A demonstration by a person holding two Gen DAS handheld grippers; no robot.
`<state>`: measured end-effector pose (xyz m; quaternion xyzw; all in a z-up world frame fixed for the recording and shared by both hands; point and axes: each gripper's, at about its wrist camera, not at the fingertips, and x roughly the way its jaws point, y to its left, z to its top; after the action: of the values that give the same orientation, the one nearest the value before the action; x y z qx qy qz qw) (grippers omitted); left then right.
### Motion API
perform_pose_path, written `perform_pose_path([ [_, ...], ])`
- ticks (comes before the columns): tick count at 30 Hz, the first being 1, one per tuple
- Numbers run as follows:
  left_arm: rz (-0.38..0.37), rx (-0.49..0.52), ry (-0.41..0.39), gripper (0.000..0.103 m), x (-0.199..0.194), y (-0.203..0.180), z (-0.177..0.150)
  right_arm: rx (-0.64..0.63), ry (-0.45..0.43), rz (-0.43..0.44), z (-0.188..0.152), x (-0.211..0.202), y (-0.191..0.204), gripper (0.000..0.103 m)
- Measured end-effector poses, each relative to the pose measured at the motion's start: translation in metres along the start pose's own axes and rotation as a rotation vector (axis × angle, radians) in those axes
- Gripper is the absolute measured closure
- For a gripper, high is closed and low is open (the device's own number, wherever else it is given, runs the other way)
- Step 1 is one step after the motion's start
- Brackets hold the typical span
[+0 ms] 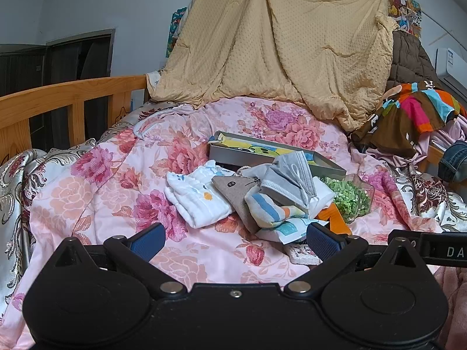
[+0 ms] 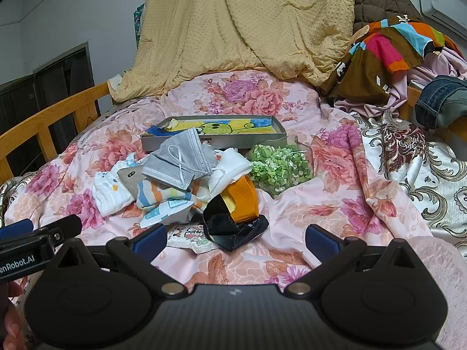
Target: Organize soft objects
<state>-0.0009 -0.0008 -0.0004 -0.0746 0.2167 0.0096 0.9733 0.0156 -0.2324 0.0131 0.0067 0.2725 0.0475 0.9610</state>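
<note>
Pink floral bedding carries a heap of soft objects at its middle: a grey mask, white cloth, striped sock. Both the left gripper and right gripper hover before it, fingers spread, holding nothing.

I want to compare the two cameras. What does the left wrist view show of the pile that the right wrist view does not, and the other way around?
Only the left wrist view shows the brown pouch nearly whole, with the open left gripper in front. Only the right wrist view shows the black and orange cloth item fully, the open right gripper, and a thumb. Both share the grey face mask, the white folded cloth, the metal tray and the green pieces.
</note>
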Motion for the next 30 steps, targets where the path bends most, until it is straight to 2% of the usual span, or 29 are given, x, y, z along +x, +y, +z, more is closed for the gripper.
perform_pose_path([
  [30, 0.002, 0.002, -0.002, 0.001, -0.0005, -0.0034, -0.0055, 0.000, 0.021, 0.006, -0.0001, 0.0038, 0.0005, 0.000],
])
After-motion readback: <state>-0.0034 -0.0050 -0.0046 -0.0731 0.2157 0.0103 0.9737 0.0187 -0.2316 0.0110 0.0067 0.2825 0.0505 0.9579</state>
